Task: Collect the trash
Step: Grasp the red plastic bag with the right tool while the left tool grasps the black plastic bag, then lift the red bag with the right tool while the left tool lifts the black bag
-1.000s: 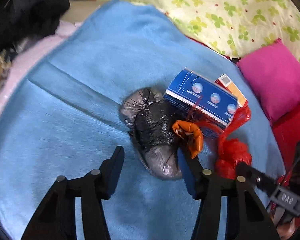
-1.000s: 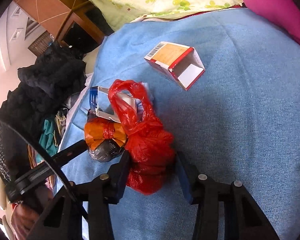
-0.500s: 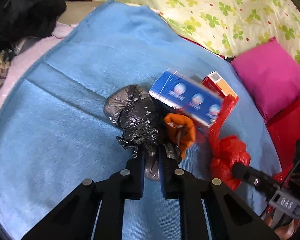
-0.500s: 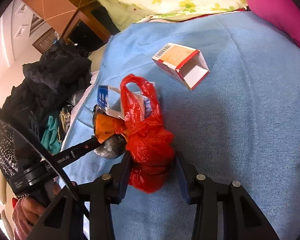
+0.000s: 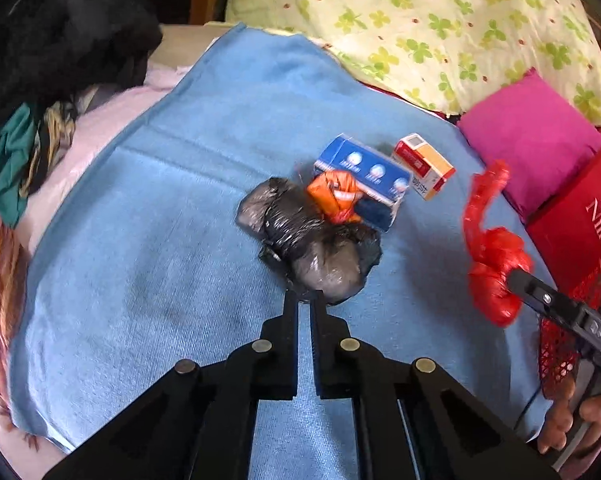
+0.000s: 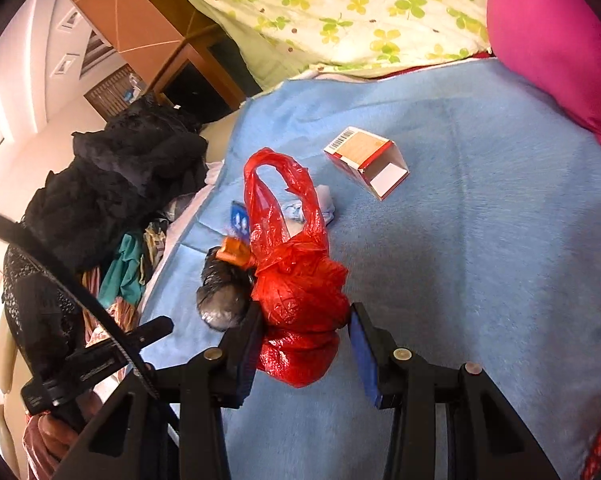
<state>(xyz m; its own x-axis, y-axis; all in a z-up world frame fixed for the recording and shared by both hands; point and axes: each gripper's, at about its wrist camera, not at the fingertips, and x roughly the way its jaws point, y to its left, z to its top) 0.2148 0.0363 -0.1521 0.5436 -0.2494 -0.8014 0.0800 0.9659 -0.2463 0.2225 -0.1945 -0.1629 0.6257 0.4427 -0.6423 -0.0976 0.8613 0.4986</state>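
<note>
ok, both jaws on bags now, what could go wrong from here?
1. The left gripper pinches only a thin edge of the black bag; the film may tear or slip.
2. The orange wrapper and blue box rest against that bag and could get dragged.
3. The red bag bulges between the right gripper's jaws, handles loose; it may slip.

Place: a bedroom in a home.
Bed: a blue blanket (image 5: 172,208) spreads under and ahead of the claw.
Bedding: a clover quilt (image 5: 440,28) and a pink pillow (image 5: 532,136) far ahead, to the right.
Clothes: a dark heap (image 6: 116,184) at the left.
Furniture: a wooden cabinet (image 6: 204,68) beyond the bed.
</note>
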